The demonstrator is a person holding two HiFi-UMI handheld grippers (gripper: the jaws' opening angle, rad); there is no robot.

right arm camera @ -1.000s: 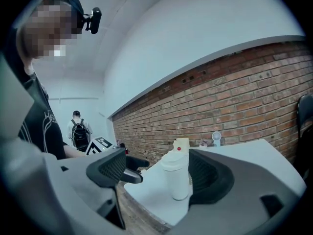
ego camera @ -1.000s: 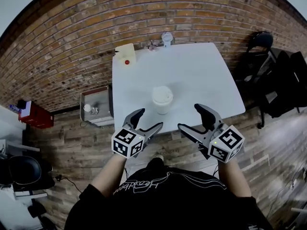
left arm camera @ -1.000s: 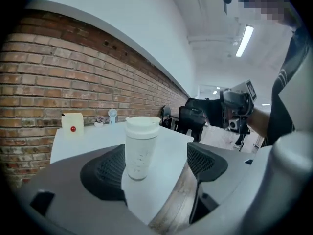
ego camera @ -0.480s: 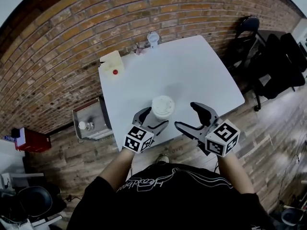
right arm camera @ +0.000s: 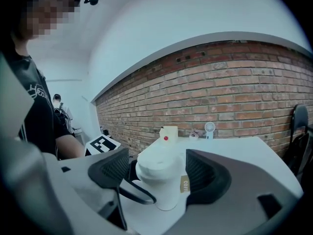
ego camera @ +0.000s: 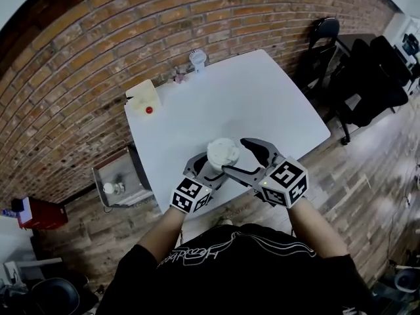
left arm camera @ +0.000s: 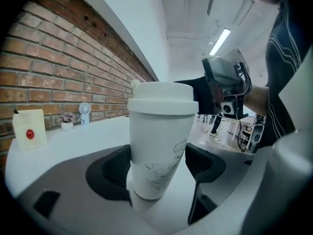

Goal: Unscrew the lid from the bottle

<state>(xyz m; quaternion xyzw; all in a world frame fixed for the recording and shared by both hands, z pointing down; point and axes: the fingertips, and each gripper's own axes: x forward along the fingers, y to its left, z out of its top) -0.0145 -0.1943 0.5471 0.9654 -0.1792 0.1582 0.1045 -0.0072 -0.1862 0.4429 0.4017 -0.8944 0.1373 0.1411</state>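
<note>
A white bottle [left arm camera: 159, 146] with a white lid [ego camera: 223, 153] stands upright near the front edge of the white table [ego camera: 262, 104]. My left gripper [ego camera: 209, 168] reaches in from the left. Its jaws are closing on either side of the bottle's lower body, with the pads [left arm camera: 113, 168] right at its sides. My right gripper [ego camera: 235, 156] comes from the right at lid height. Its jaws are closing too, with the lid [right arm camera: 159, 163] between the pads [right arm camera: 208, 173] and small gaps showing. In the right gripper view, the left gripper's dark jaw [right arm camera: 134, 192] curves round the bottle's base.
At the table's far left corner stand a cream box with a red dot [ego camera: 144, 97], a small potted plant [ego camera: 178, 77] and a small white fan [ego camera: 197, 59]. A metal cart [ego camera: 118, 179] stands left of the table, black chairs [ego camera: 325, 31] to its right. A brick wall runs behind.
Both grippers moved forward from the table's edge. The left came round the bottle's body first, then the right swung left to the lid. The head view shifted.
</note>
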